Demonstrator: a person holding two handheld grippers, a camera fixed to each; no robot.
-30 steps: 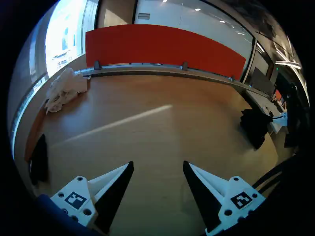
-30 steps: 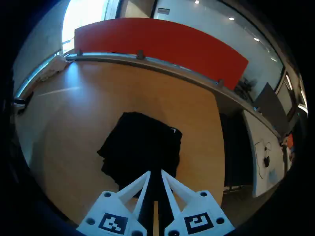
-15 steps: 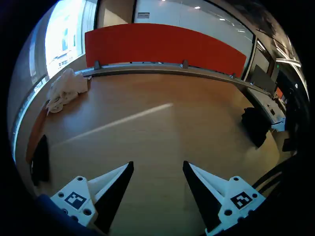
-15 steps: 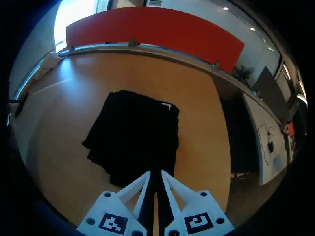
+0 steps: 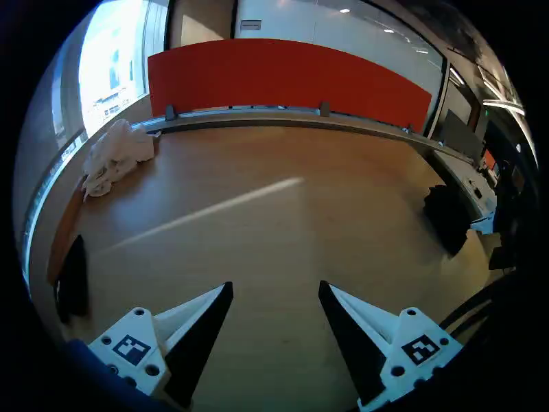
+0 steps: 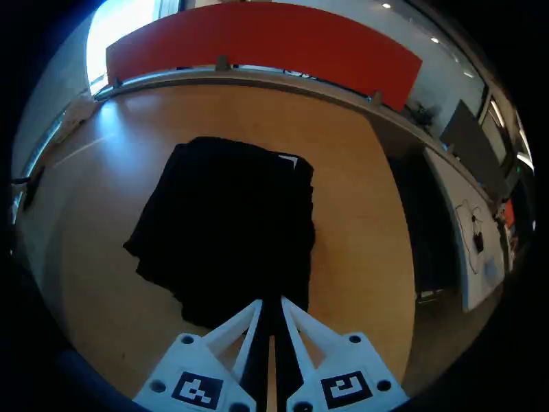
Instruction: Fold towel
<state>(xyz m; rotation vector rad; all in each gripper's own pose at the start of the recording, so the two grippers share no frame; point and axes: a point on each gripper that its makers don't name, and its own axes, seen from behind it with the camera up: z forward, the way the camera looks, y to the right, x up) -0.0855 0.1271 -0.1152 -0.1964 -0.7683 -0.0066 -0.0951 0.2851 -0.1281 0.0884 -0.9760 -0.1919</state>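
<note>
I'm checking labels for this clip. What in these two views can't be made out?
Right gripper view: whether the right gripper pinches the black towel; the gripper itself covers that edge.
Left gripper view: dark heap at the far right of the table, too dark and small to identify.

Black towel (image 6: 226, 226), kinda rumpled and folded over, lying flat on the wood table (image 6: 350, 206), white tag (image 6: 289, 161) peeking out

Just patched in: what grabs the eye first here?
A black towel lies rumpled on the wooden table right ahead of the right gripper, whose fingers are closed at its near edge. Behind runs a bright red divider panel, and the left gripper is open over bare wood, a crumpled white cloth at the far left corner.
</note>
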